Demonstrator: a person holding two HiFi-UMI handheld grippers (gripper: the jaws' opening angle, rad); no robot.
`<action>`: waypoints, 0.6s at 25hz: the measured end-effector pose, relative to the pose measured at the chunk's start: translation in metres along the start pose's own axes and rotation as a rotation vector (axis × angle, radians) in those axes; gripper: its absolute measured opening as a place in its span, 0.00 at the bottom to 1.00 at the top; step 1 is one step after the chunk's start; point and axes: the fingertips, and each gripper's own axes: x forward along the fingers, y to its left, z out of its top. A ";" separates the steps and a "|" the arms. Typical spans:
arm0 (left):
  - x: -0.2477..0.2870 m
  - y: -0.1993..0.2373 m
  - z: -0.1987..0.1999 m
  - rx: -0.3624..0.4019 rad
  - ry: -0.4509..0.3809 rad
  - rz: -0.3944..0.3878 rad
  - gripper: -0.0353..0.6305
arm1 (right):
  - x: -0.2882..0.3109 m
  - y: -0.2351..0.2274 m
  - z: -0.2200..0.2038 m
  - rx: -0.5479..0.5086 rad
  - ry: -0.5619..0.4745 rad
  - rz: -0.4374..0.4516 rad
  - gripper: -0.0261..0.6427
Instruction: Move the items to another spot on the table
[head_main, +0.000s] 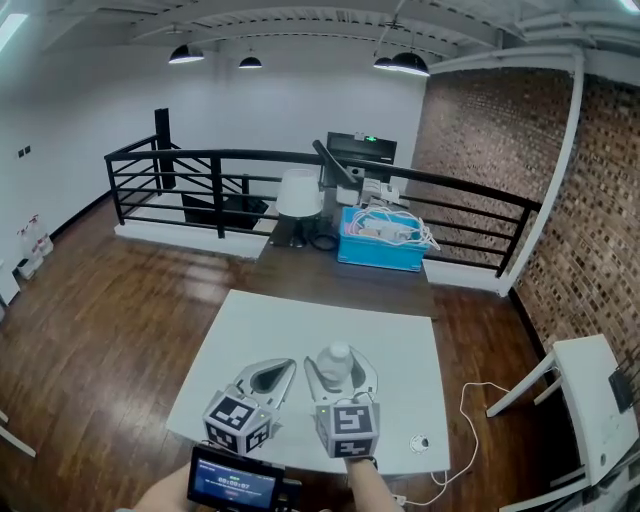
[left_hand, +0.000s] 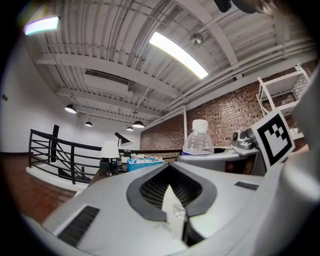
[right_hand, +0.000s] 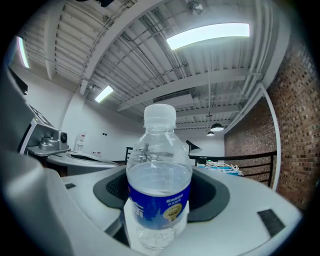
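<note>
A clear water bottle (head_main: 339, 356) with a white cap and blue label stands upright between the jaws of my right gripper (head_main: 340, 368), which is shut on its lower body. In the right gripper view the bottle (right_hand: 159, 175) fills the middle, and the grey pads press on it from both sides. My left gripper (head_main: 272, 378) sits just left of it over the front of the white table (head_main: 300, 330), with its jaws closed together and nothing that I can make out between them. From the left gripper view the bottle (left_hand: 199, 140) shows to the right, beyond that gripper's own jaws.
A dark table behind carries a blue box of white cables (head_main: 380, 240) and a white lamp (head_main: 299, 195), with a black railing (head_main: 200, 165) beyond. A small round object (head_main: 420, 442) lies near the white table's front right corner. White furniture (head_main: 600, 410) stands at the right.
</note>
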 end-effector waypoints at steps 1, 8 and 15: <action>0.005 -0.007 0.000 0.003 0.001 -0.009 0.09 | -0.005 -0.007 -0.001 0.001 0.001 -0.010 0.47; 0.039 -0.059 0.000 0.028 0.006 -0.063 0.09 | -0.039 -0.060 -0.007 0.006 0.014 -0.067 0.47; 0.075 -0.120 0.001 0.022 0.005 -0.135 0.09 | -0.074 -0.110 -0.016 0.006 0.030 -0.119 0.47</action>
